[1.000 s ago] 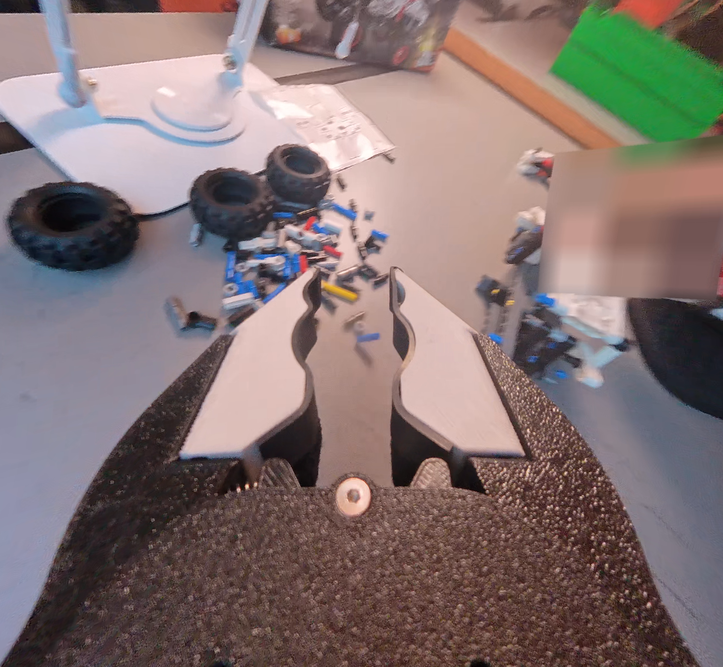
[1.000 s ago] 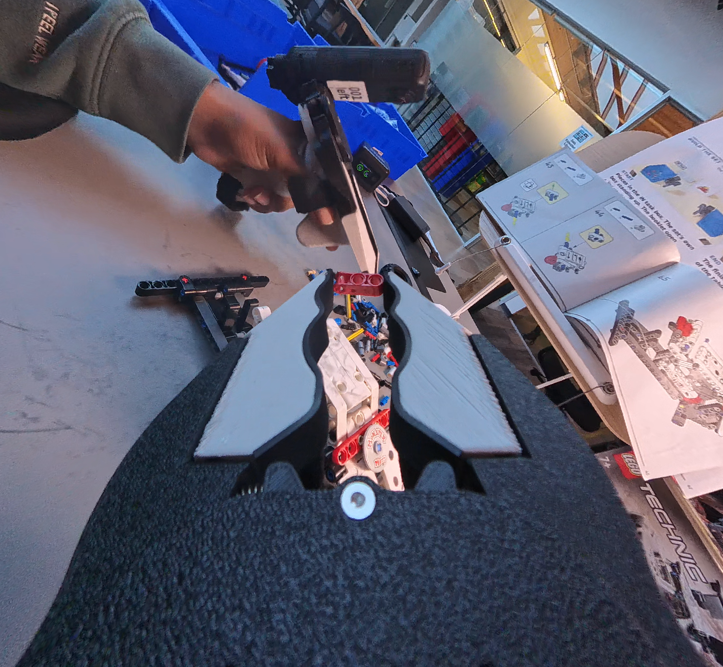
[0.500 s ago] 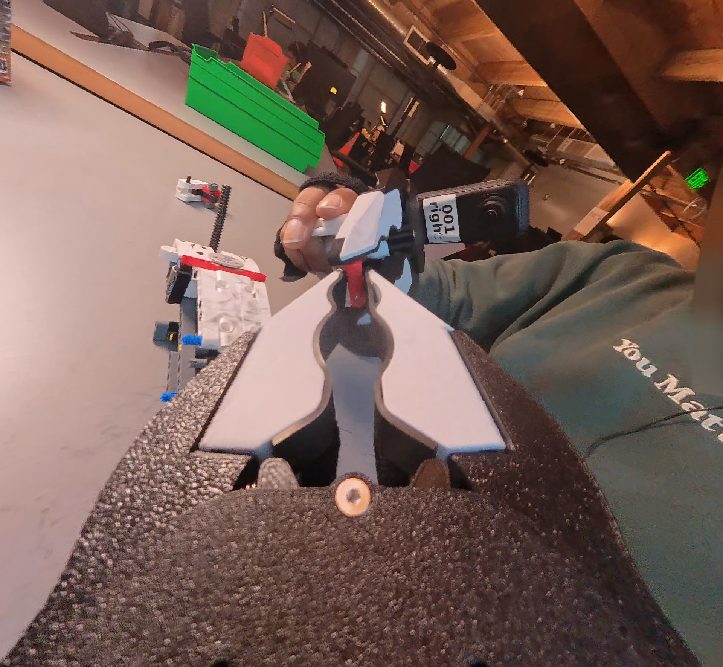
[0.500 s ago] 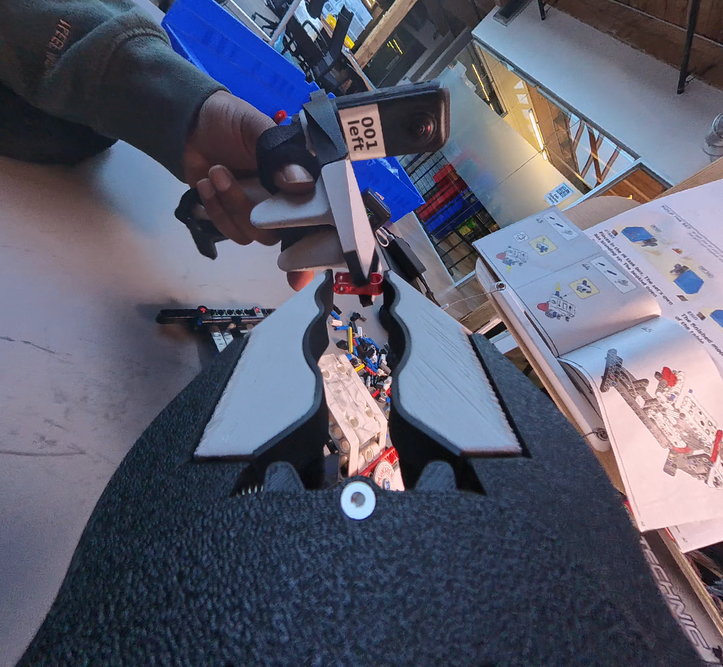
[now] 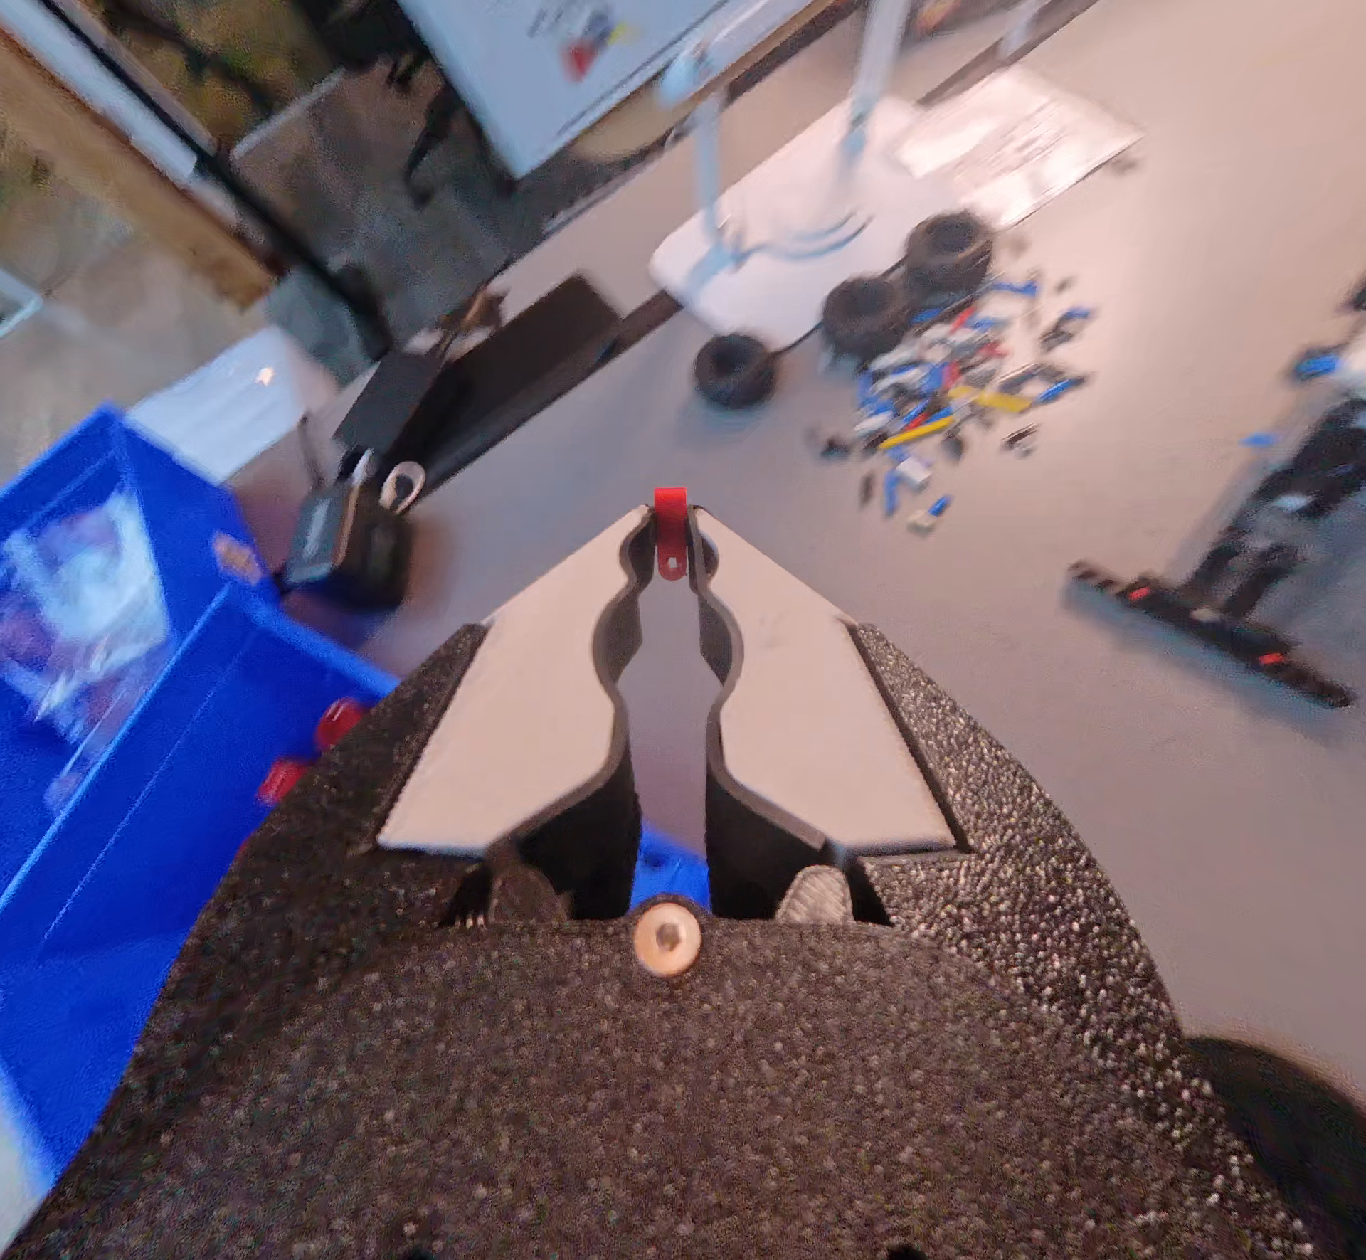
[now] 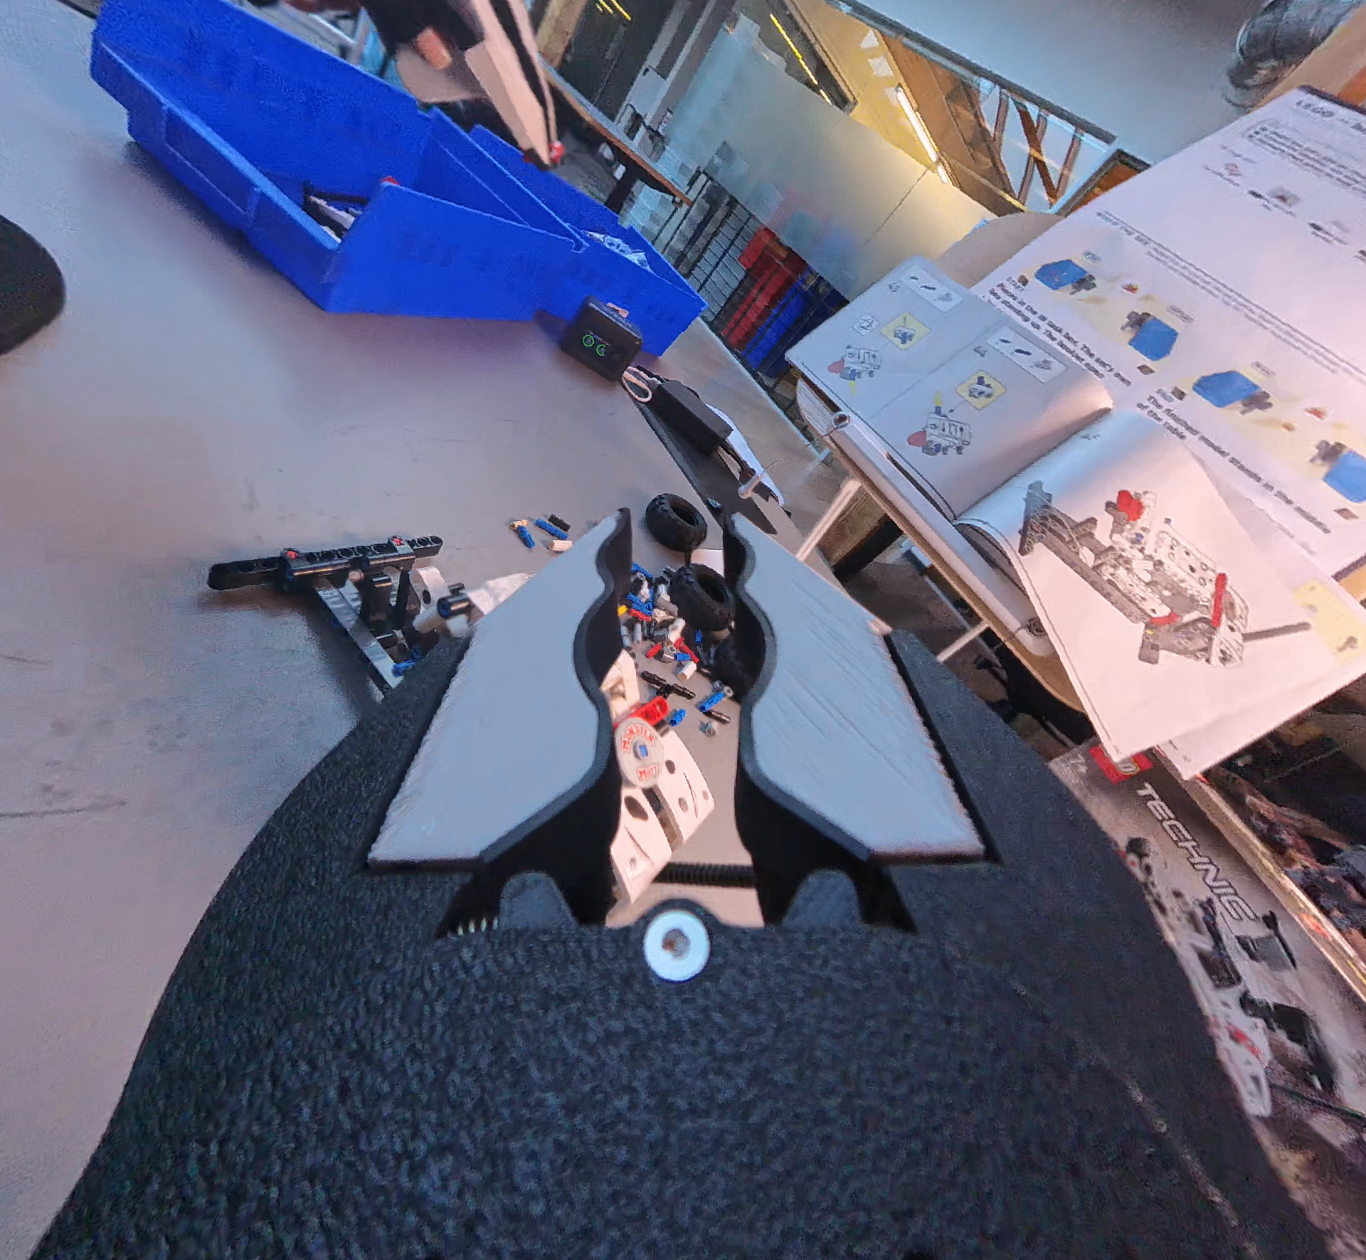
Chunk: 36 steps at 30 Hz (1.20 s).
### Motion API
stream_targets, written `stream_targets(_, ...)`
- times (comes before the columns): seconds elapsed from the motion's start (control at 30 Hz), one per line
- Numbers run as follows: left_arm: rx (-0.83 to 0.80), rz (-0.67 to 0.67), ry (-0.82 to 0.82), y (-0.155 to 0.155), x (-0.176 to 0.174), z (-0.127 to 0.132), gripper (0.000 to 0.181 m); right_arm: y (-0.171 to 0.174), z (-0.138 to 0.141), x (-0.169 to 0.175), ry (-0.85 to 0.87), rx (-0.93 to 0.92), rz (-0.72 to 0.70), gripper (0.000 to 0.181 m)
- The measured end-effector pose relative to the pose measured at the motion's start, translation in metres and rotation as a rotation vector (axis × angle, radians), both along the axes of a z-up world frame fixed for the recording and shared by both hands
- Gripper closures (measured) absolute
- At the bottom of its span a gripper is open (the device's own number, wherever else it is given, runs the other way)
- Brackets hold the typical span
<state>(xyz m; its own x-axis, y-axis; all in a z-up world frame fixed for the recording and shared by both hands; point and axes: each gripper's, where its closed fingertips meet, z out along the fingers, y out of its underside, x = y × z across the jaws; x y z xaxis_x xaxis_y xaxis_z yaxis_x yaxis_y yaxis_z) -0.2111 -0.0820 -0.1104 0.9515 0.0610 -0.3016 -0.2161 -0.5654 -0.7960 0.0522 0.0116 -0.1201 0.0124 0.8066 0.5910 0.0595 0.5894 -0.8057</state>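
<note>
red piece (image 5: pixel 671 535) between left hand-held gripper (image 5: pixel 671 522) tips

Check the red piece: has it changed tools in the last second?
Yes. The small red piece sat in the right tool's tips before; now the left tool pinches it, raised above the blue bin, and the right tool is open.

Right wrist view: printed lettering on the round red-and-white sticker (image 6: pixel 641 756) on the white toy-brick assembly seen between the fingers; a brand logo and product-line word on the box (image 6: pixel 1212 884) lying at lower right; numbered steps and paragraphs of print on the open instruction booklet (image 6: pixel 983 404) and the sheets (image 6: pixel 1249 308) propped behind it; green figures on the small black device (image 6: pixel 600 339) by the blue bin. Left wrist view: too blurred, nothing legible.
</note>
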Motion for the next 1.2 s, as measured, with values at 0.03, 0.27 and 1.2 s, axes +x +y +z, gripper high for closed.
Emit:
stream_targets(0.03, -0.084, 0.088, -0.020, -0.020, -0.030, -0.012, 0.173, 0.001, 0.001, 0.004, 0.005, -0.012, -0.003, 0.159)
stream_targets(0.27, -0.472, 0.345, -0.210, -0.115, -0.112, -0.115, 0.173, 0.003, -0.006, 0.011, -0.028, -0.017, -0.012, 0.163)
stream_targets(1.2, -0.141, -0.677, -0.260, 0.049, 0.200, -0.128, 0.125, -0.035, -0.085, -0.002, -0.353, -0.013, 0.067, 0.170)
